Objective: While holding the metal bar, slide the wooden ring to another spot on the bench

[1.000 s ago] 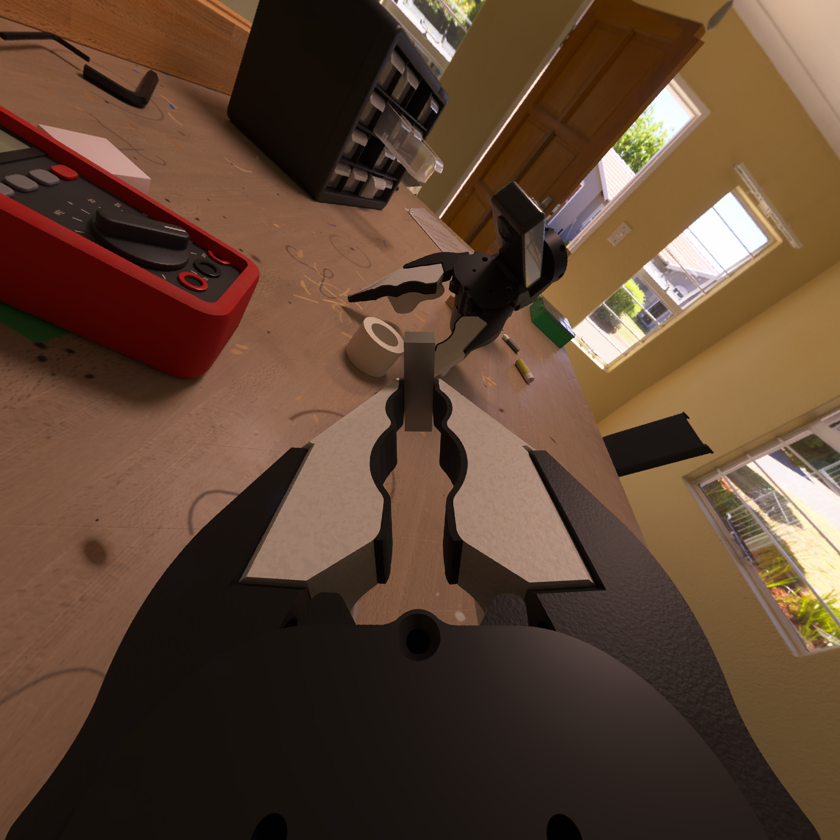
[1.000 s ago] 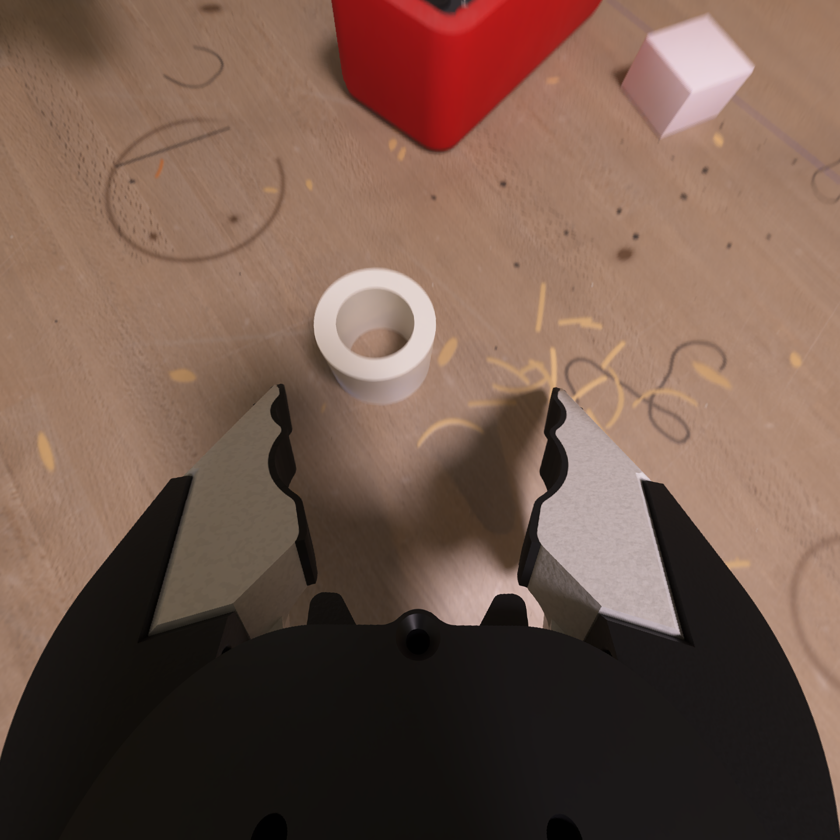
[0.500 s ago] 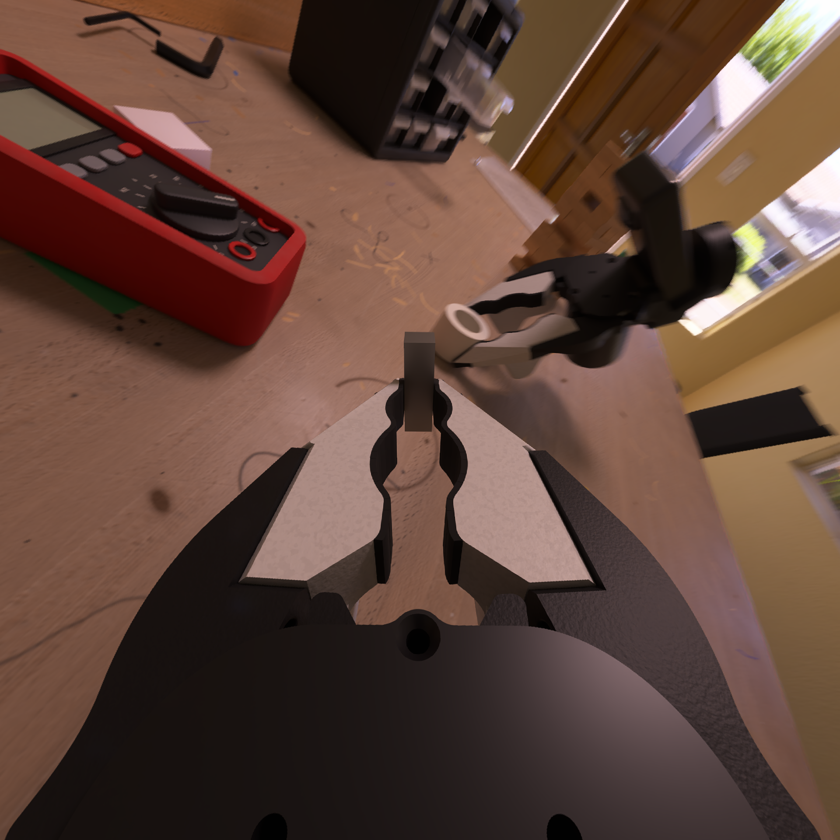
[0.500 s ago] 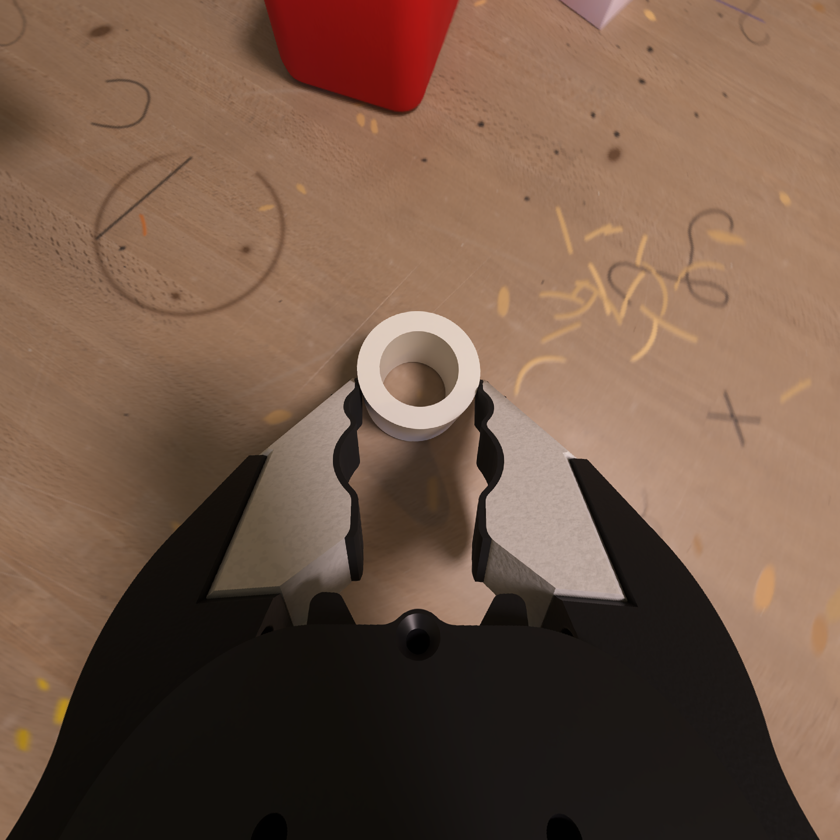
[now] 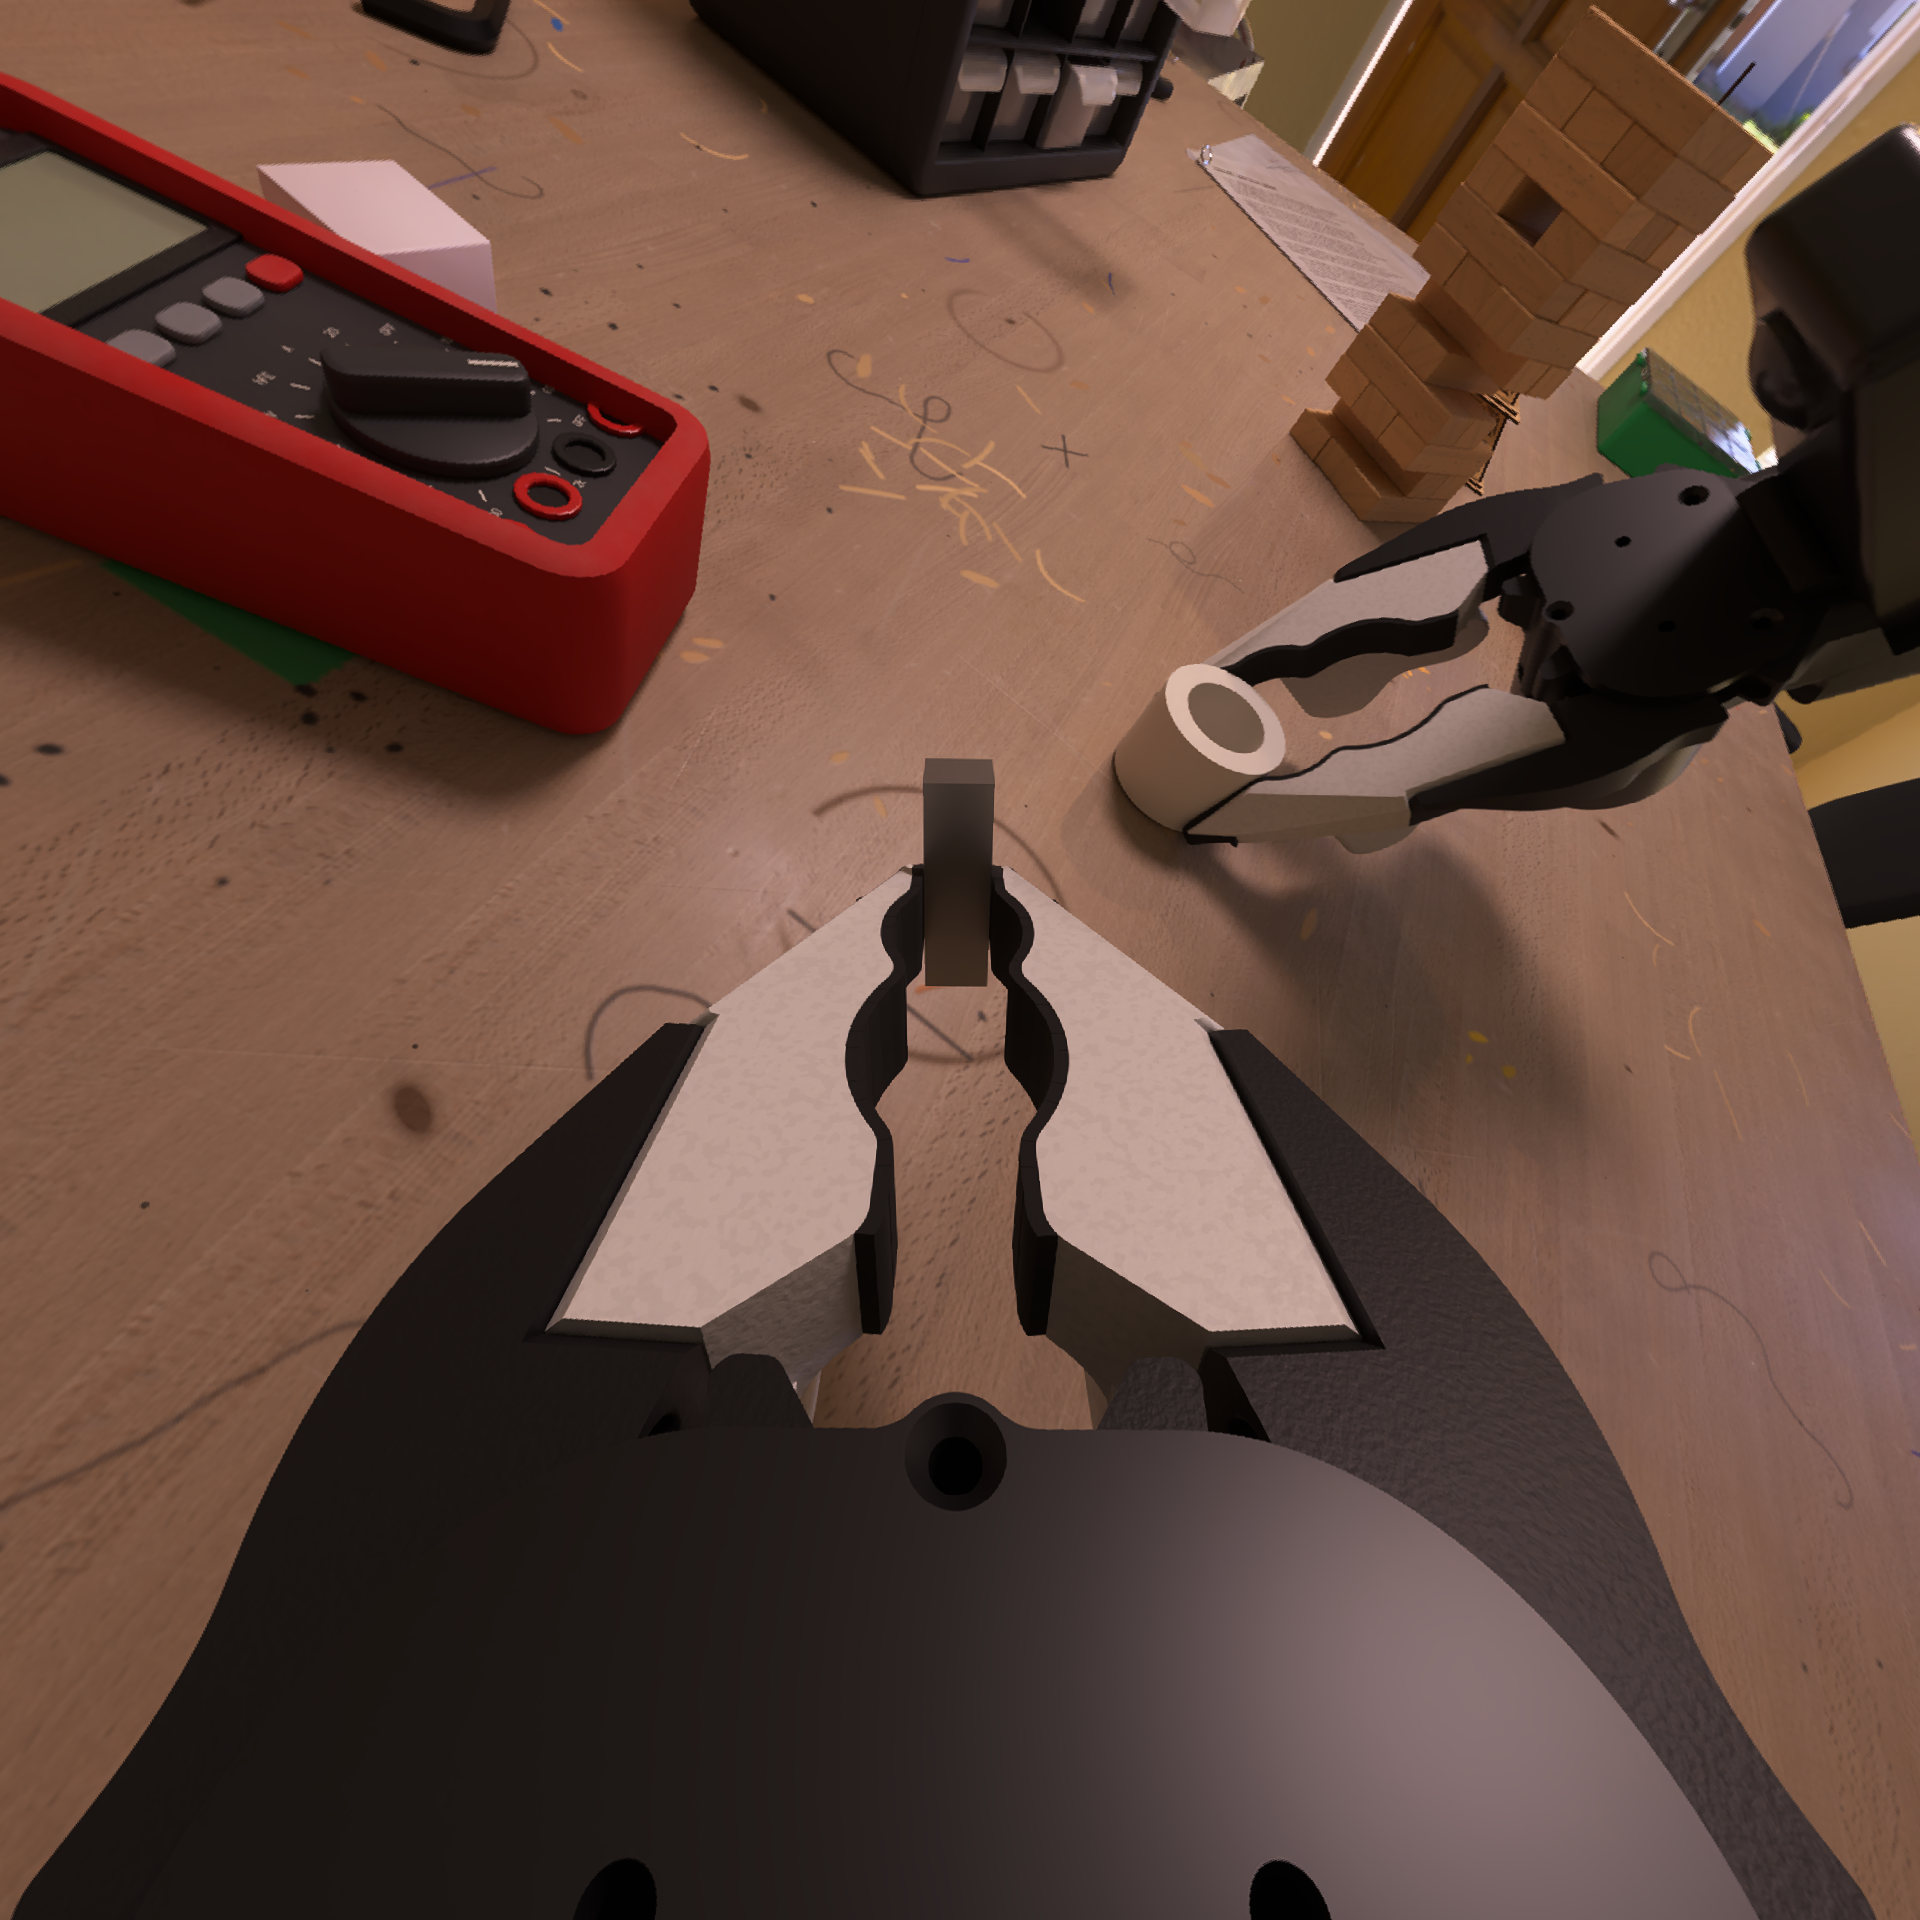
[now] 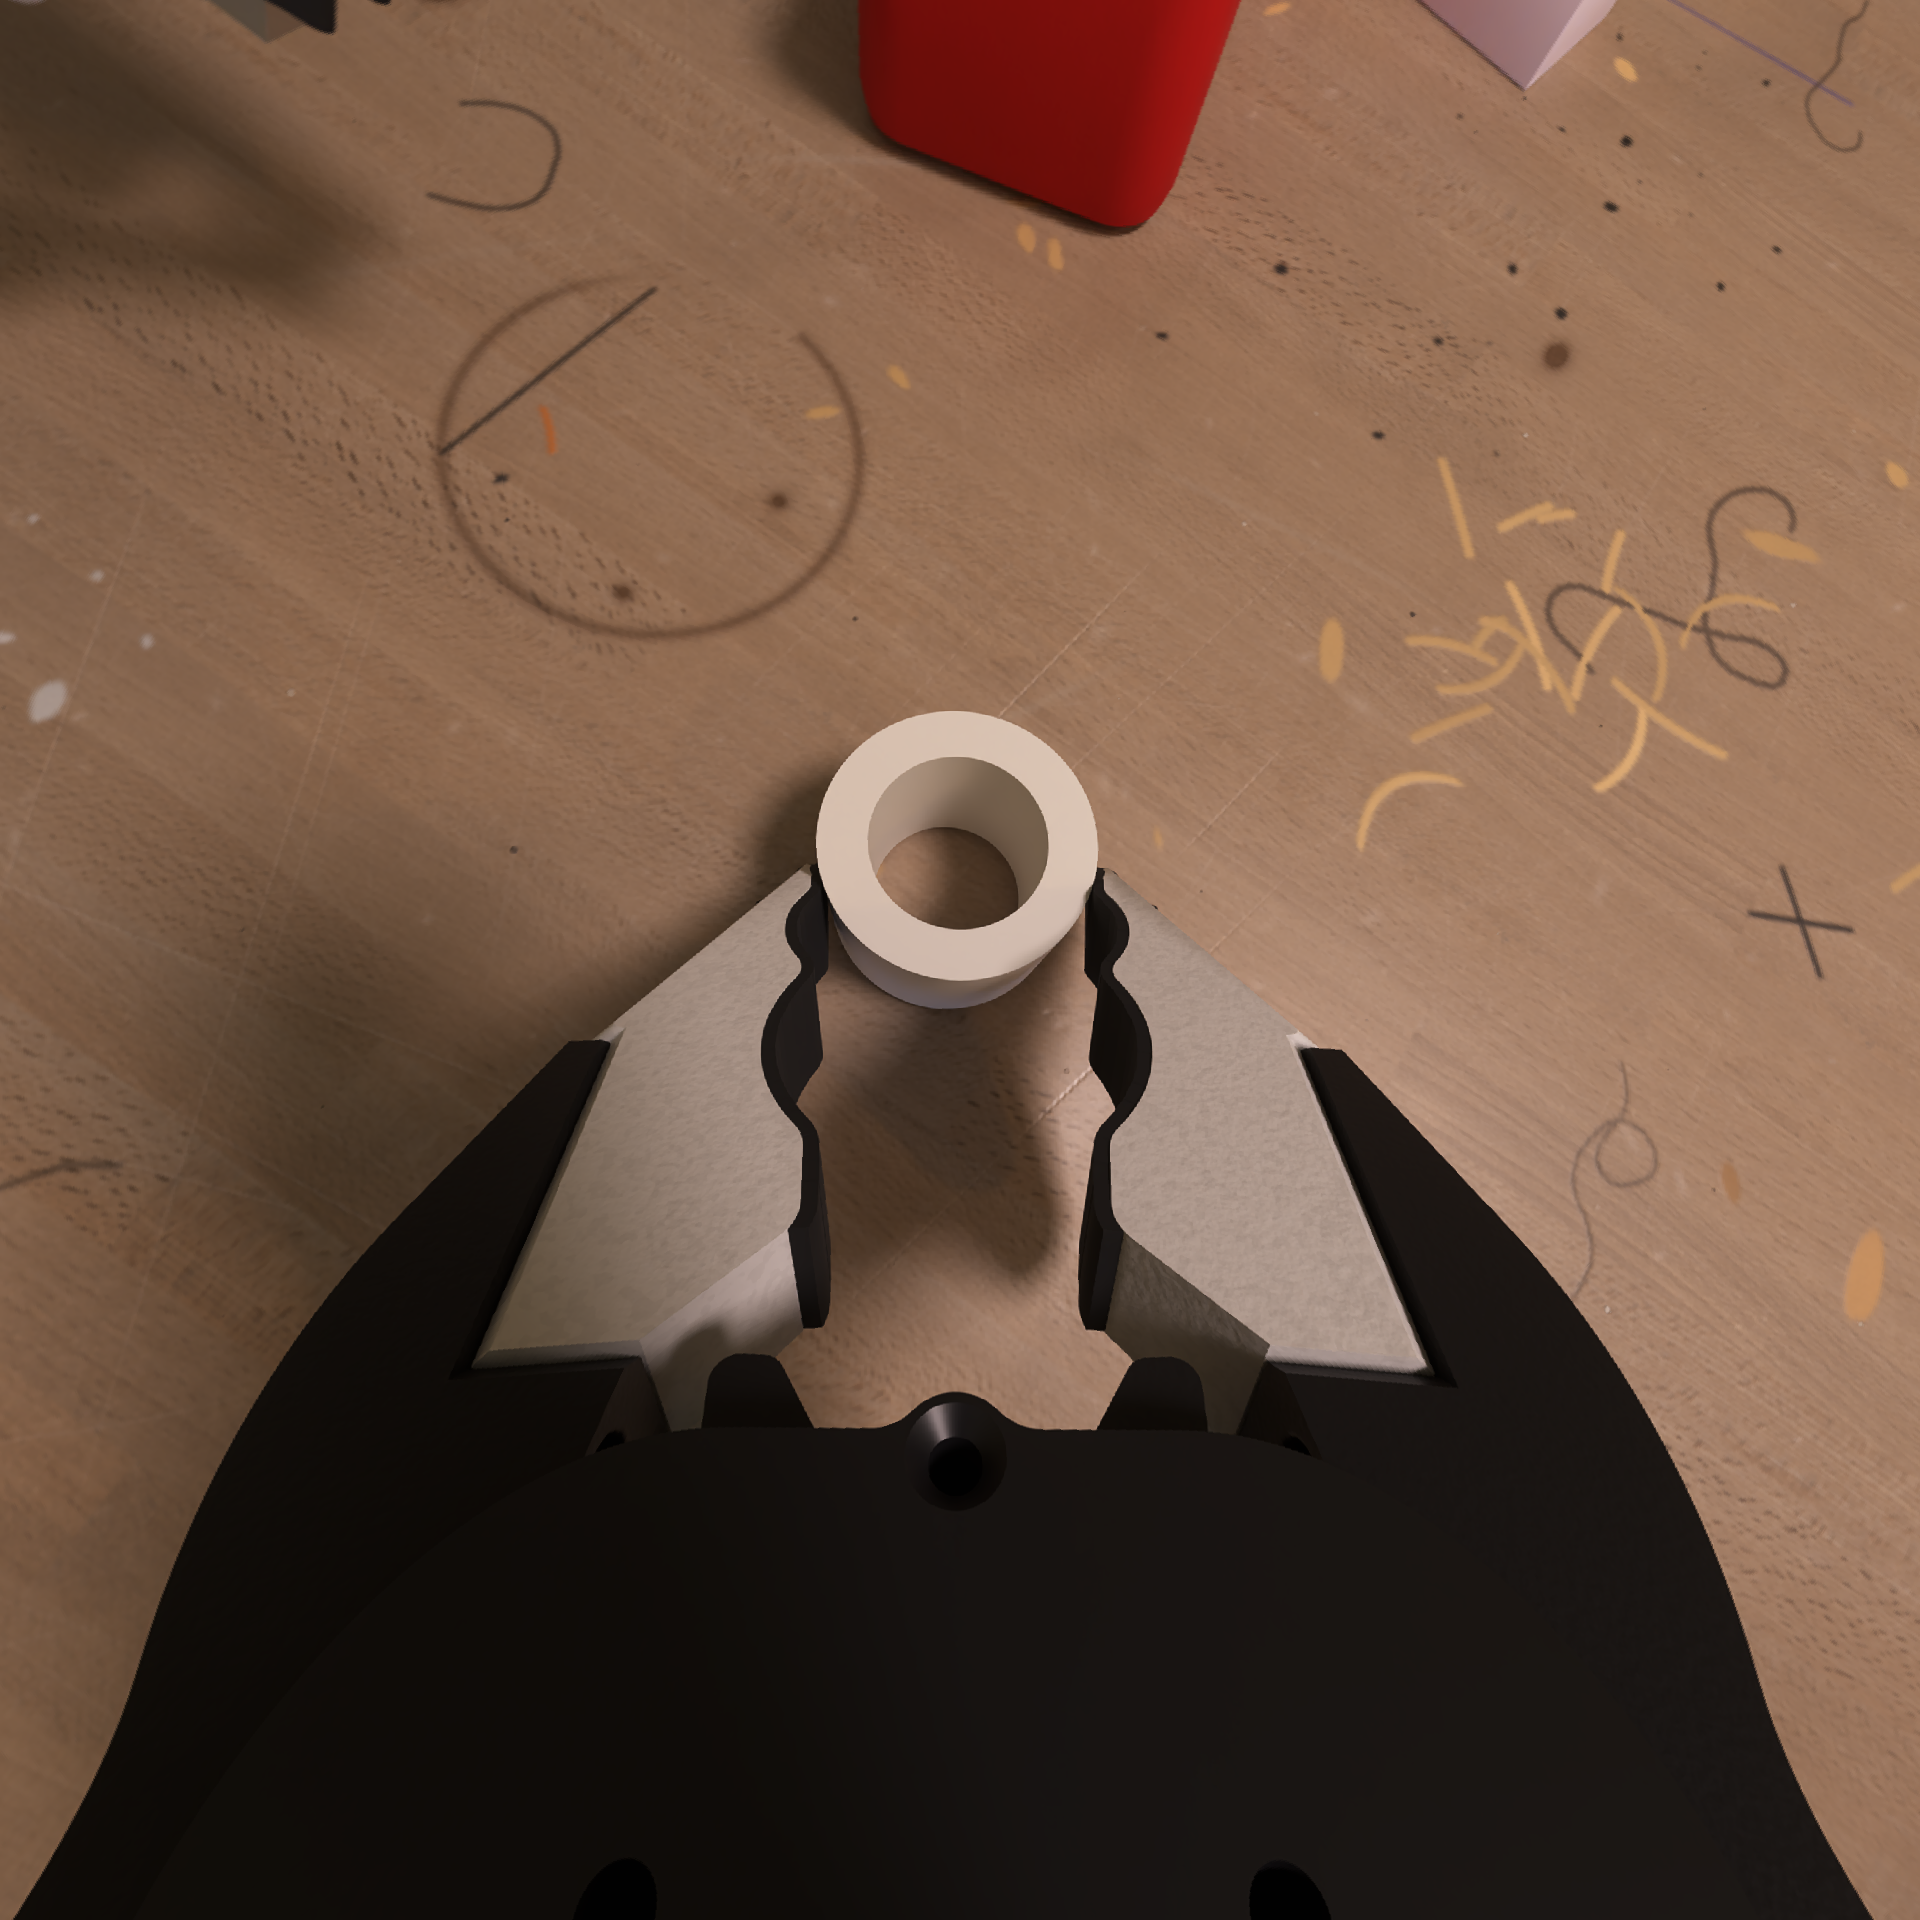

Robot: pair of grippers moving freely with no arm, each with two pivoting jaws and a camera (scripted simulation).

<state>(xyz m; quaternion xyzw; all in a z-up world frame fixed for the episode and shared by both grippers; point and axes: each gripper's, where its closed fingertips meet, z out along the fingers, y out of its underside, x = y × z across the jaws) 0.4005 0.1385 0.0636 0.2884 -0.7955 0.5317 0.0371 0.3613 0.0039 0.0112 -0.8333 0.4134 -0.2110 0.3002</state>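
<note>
My left gripper (image 5: 957, 881) is shut on the upright grey metal bar (image 5: 957, 810) and holds it above the wooden bench (image 5: 312, 1039). In the right wrist view, my right gripper (image 6: 956, 883) is shut on the cream wooden ring (image 6: 847, 852), gripping its sides with the fingertips (image 6: 727, 997). The ring stands on the bench, hole up. In the left wrist view, the ring (image 5: 1153, 764) and the right gripper (image 5: 1205, 748) lie just right of the bar, near the bench's right edge.
A red multimeter (image 5: 312, 436) lies at the left, also at the top of the right wrist view (image 6: 1039, 104). A pale cube (image 5: 384, 218) sits behind it. A black drawer box (image 5: 935, 73), a paper sheet (image 5: 1309, 229), a wooden block tower (image 5: 1486, 312) and a green box (image 5: 1662, 426) stand farther back.
My right gripper closed on the ring, then moved it along the bench, away from the wood shavings. My left gripper kept hold of the bar while its view swung.
</note>
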